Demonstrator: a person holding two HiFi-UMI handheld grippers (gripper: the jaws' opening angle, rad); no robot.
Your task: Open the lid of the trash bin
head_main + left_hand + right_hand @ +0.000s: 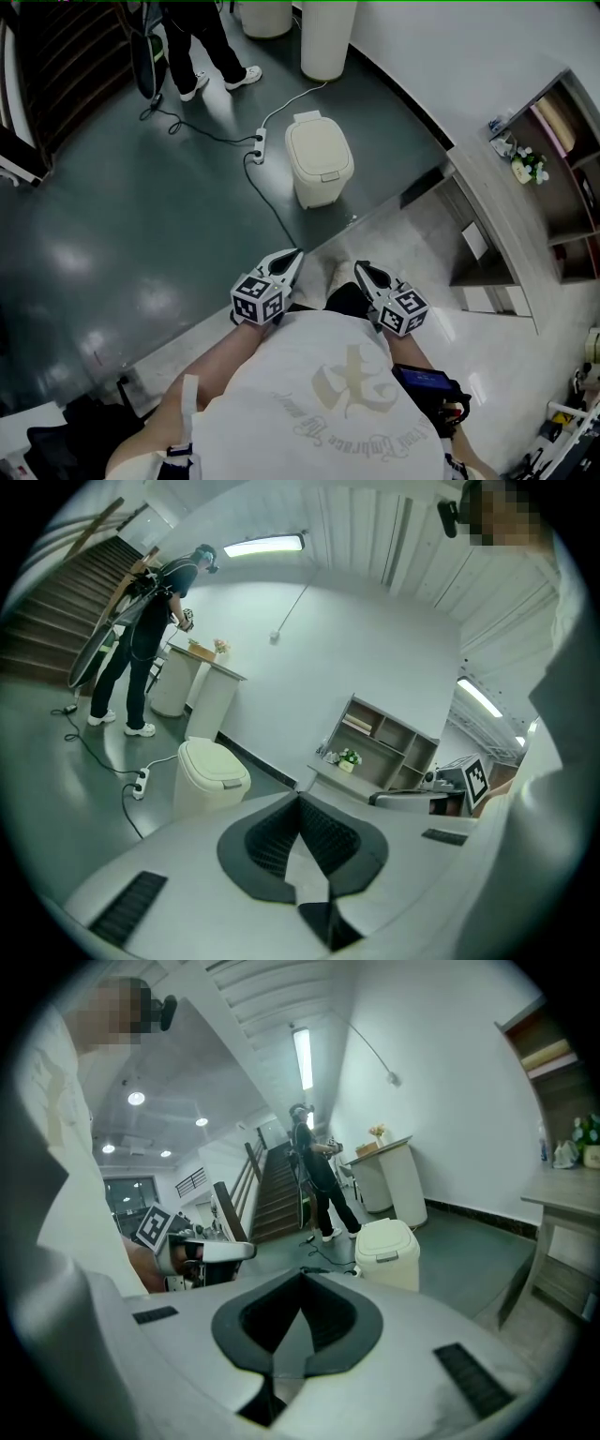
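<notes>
A cream trash bin [319, 157] stands on the dark floor ahead of me with its lid down. It also shows as the bin [208, 778] at lower left in the left gripper view and as the bin [387, 1252] right of centre in the right gripper view. My left gripper [294, 255] and right gripper [360, 270] are held side by side close to my chest, well short of the bin. Both are shut with nothing between the jaws, as the left gripper [298, 799] and right gripper [302, 1277] show in their own views.
A power strip [259, 143] with a black cable lies just left of the bin. A person [202, 47] stands farther back near two tall white containers [327, 37]. A shelf unit [553, 178] lines the right wall, and stairs [56, 66] rise at far left.
</notes>
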